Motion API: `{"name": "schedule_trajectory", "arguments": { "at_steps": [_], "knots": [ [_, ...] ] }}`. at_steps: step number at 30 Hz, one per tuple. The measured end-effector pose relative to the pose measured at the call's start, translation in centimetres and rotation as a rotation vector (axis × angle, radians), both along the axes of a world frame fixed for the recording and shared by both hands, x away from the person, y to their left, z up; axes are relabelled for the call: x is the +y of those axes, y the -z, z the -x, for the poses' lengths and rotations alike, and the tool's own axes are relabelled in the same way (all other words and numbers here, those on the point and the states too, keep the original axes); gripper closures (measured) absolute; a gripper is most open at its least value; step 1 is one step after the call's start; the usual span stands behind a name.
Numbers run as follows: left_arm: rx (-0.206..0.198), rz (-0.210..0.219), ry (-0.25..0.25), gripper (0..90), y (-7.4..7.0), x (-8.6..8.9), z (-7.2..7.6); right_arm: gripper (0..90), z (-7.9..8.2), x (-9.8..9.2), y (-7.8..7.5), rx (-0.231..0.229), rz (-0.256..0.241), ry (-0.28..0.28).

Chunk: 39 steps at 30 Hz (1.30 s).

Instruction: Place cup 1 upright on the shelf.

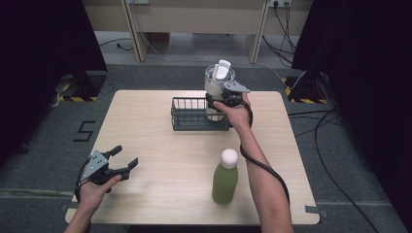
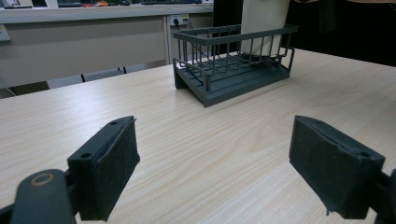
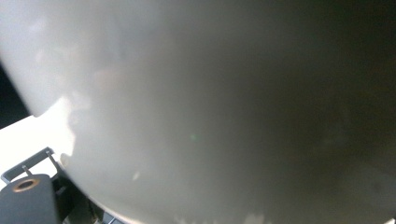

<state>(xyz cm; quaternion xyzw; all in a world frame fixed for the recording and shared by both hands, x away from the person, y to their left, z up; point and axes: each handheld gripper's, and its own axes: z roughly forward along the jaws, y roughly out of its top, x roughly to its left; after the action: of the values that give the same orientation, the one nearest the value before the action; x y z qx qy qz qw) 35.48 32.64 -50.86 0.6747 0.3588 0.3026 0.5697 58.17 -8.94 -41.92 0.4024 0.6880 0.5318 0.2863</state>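
Item: white tumbler (image 1: 218,82), tall, with clear lid and white flip tab. Upright at the right end of the dark wire basket (image 1: 199,114), base apparently inside the rack; whether resting on the basket floor or just above it, not discernible. Clamped around mid-body by right gripper (image 1: 219,101), jaws closed against the wall; in the right gripper view, pale curved wall (image 3: 210,107) pressed close to the lens.

Item: left gripper (image 1: 122,160). Near the front left corner of the wooden table (image 1: 160,160), well apart from everything, jaws spread wide, pads (image 2: 112,175) holding nothing, aimed at the basket (image 2: 233,60).

Item: green bottle (image 1: 225,177), white round cap, upright near the front edge, just beside the right forearm.

Risks, judged:
- Smooth rounded wall in a side grip: slip or rotation likely if grip loosens early.
- Base catching the basket rail: tilt of tumbler, or light basket dragged along the table.
- Tall, top-heavy form: toppling if released off-level.
- Forearm or trailing cable brushing the green bottle on withdrawal: knock-over toward the table edge.
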Motion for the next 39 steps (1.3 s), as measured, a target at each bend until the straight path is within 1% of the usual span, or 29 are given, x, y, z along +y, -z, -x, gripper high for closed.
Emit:
{"name": "schedule_trajectory", "arguments": {
  "at_steps": [4,8,16,19,21,24,27,34,36,39],
  "knots": [
    [0.0,-0.002,0.002,14.8,0.0,0.0,0.0,10.2,0.0,0.1,0.4,0.002,-0.002,-0.002],
    [0.0,-0.003,0.002,14.8,0.0,-0.1,0.0,10.1,0.1,0.1,0.4,-0.001,0.006,-0.003],
    [0.0,-0.005,0.008,14.9,0.0,-0.1,0.0,9.4,0.3,0.4,0.7,-0.017,0.012,0.0],
    [-0.002,-0.006,0.007,14.9,0.0,-0.1,0.1,8.2,0.3,0.7,0.8,-0.02,0.02,-0.007],
    [-0.002,-0.005,0.007,14.9,-0.1,0.0,0.1,5.9,0.4,0.8,0.8,-0.022,0.024,-0.007],
    [-0.002,-0.006,0.008,14.9,0.0,-0.1,0.1,2.0,0.4,0.6,0.5,-0.03,0.028,-0.02],
    [-0.003,-0.01,0.012,14.8,-0.1,-0.2,0.1,0.5,0.6,0.2,0.4,-0.026,0.038,-0.032],
    [-0.006,-0.011,0.013,14.6,-0.1,-0.3,0.1,0.4,1.4,-0.7,0.1,-0.026,0.025,-0.038],
    [-0.006,-0.012,0.013,14.6,-0.1,-0.3,0.1,0.6,1.7,-0.8,0.1,-0.028,0.013,-0.041],
    [-0.009,-0.013,0.012,14.6,-0.2,-0.3,0.1,0.7,2.1,-1.1,0.1,-0.029,0.015,-0.042]
  ]
}}
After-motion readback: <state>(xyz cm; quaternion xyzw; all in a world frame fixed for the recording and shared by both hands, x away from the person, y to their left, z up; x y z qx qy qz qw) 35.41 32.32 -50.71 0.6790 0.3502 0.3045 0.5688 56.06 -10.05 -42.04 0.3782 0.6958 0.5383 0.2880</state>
